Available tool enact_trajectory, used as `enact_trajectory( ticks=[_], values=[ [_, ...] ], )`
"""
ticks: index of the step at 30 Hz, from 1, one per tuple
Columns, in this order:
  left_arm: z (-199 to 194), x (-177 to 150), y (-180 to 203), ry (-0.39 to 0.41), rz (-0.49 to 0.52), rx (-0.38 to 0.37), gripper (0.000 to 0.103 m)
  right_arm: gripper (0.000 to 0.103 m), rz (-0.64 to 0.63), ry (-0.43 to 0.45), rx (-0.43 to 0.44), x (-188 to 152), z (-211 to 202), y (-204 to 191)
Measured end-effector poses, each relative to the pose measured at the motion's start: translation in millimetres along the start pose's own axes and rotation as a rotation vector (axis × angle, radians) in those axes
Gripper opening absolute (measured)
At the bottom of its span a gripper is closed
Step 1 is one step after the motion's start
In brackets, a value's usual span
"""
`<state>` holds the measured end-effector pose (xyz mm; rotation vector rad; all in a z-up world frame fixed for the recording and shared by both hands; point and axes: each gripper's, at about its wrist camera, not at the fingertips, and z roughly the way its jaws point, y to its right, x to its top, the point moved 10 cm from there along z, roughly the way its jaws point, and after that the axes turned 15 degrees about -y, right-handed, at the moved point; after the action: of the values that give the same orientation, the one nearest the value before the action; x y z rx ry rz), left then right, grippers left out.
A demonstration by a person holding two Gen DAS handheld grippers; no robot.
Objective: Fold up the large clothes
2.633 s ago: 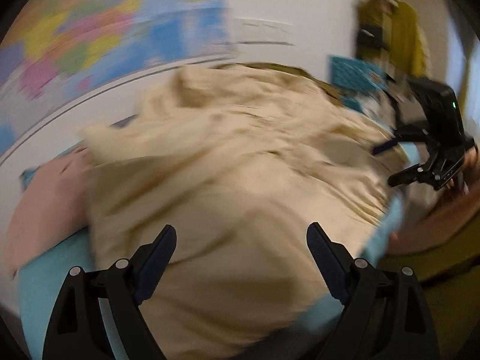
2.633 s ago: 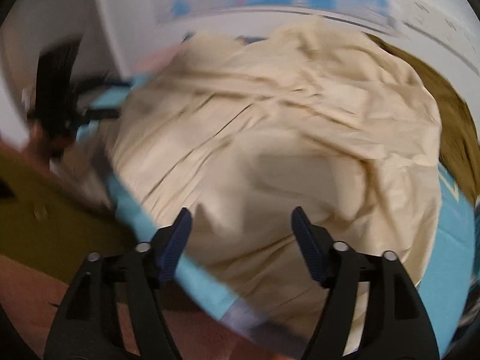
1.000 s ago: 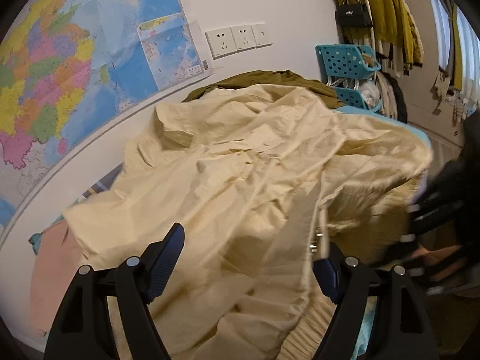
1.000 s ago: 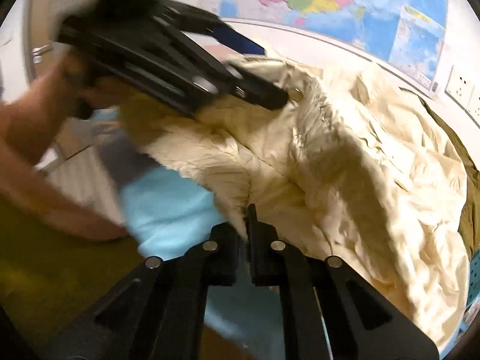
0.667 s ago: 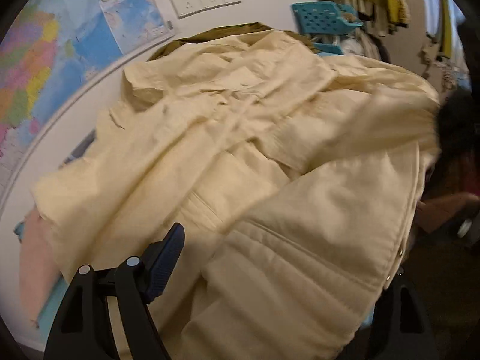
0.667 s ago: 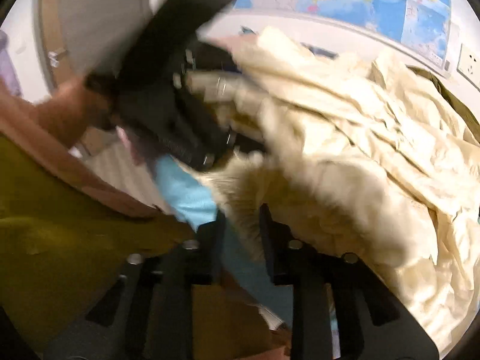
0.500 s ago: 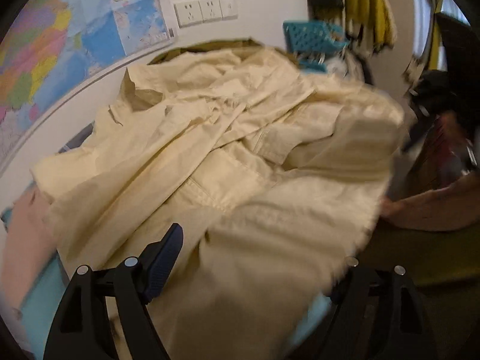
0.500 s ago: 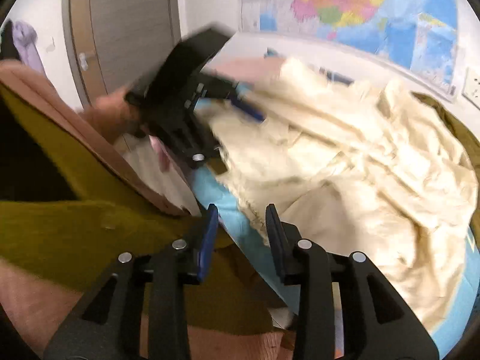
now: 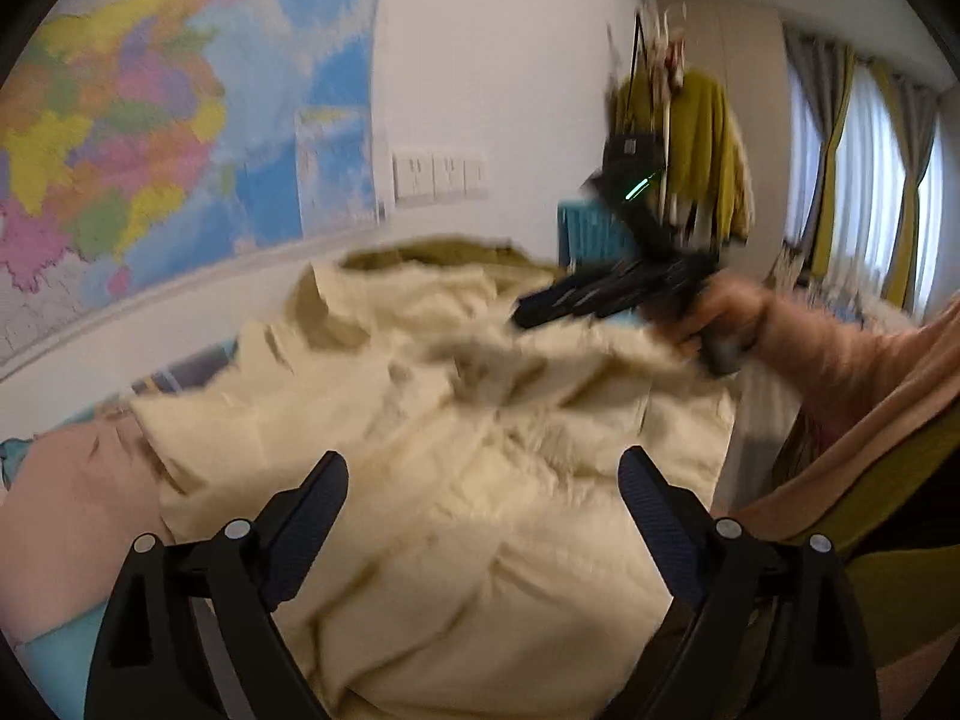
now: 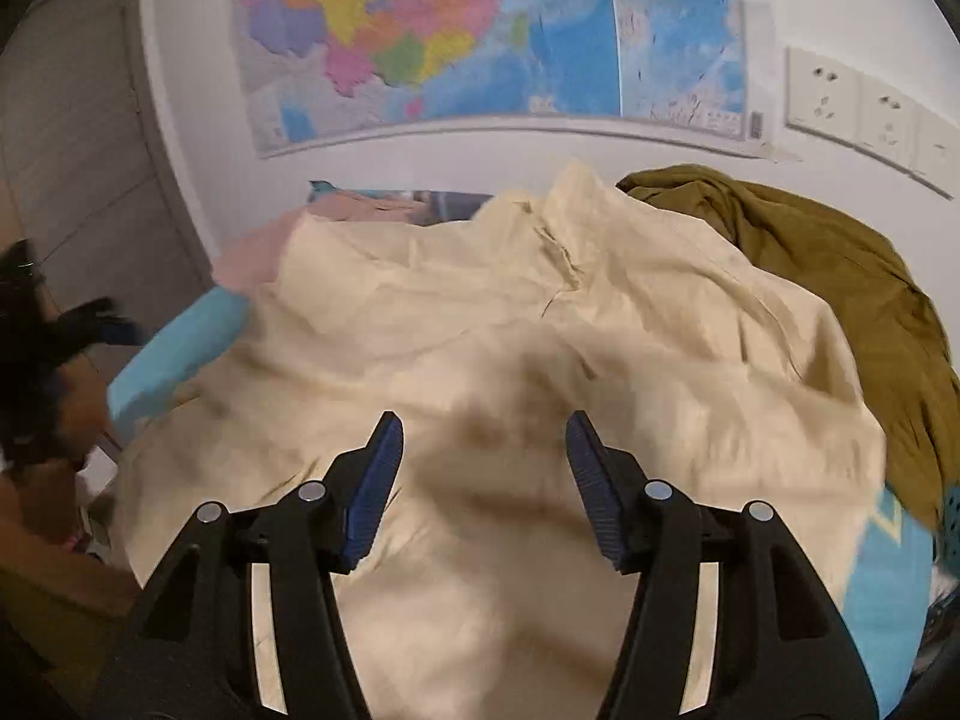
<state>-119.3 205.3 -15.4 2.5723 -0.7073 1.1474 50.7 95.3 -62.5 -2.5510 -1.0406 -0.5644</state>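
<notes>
A large cream jacket [image 9: 456, 480] lies rumpled across a light blue table [image 10: 180, 348]; it fills the middle of the right wrist view [image 10: 540, 360] too. My left gripper [image 9: 483, 480] is open and empty above the jacket's near part. My right gripper [image 10: 483, 438] is open and empty above the jacket's middle. In the left wrist view the right gripper [image 9: 600, 294] shows blurred over the jacket's far right side, held in a hand. The left gripper [image 10: 90, 324] shows dark and blurred at the left edge of the right wrist view.
An olive garment [image 10: 840, 276] lies bunched behind the jacket at the right. A pink garment [image 9: 66, 510] lies at the left. A map [image 10: 480, 30] and wall sockets [image 10: 864, 102] are on the wall behind. A teal basket [image 9: 588, 234] and hanging clothes [image 9: 696, 144] stand far right.
The right gripper has let go of the jacket's edge, opened wide and swung over the jacket's middle. The left gripper has pulled back and up. The folded-over part of the jacket has dropped flat.
</notes>
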Motion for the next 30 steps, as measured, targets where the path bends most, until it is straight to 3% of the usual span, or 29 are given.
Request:
enact_trajectory(
  ticks=[2, 6, 11, 16, 18, 20, 24, 28, 30],
  values=[
    [1, 5, -16, -0.007, -0.02, 0.071, 0.096, 0.054, -0.002, -0.03, -0.033, 13, 19, 10],
    [43, -1, -60, -0.174, -0.07, 0.274, 0.096, 0.054, 0.059, -0.034, -0.011, 13, 22, 32],
    [79, -20, -110, -0.298, -0.197, 0.334, 0.096, 0.054, 0.088, -0.022, -0.023, -25, -10, 45],
    [120, -58, -136, -0.457, -0.233, 0.452, 0.095, 0.062, 0.177, -0.017, -0.065, -81, -45, 69],
    [124, -62, -137, -0.474, -0.22, 0.502, 0.095, 0.062, 0.223, -0.016, -0.057, -103, -54, 76],
    [113, -59, -135, -0.433, -0.25, 0.486, 0.092, 0.063, 0.259, 0.001, -0.053, -118, -64, 81],
    [73, -60, -127, -0.329, -0.354, 0.392, 0.092, 0.079, 0.327, 0.051, -0.027, -143, -85, 90],
    [46, -79, -120, -0.299, -0.441, 0.319, 0.095, 0.086, 0.401, 0.047, 0.003, -172, -91, 103],
    [41, -96, -117, -0.317, -0.481, 0.294, 0.096, 0.09, 0.445, 0.032, 0.068, -189, -86, 106]
  ],
)
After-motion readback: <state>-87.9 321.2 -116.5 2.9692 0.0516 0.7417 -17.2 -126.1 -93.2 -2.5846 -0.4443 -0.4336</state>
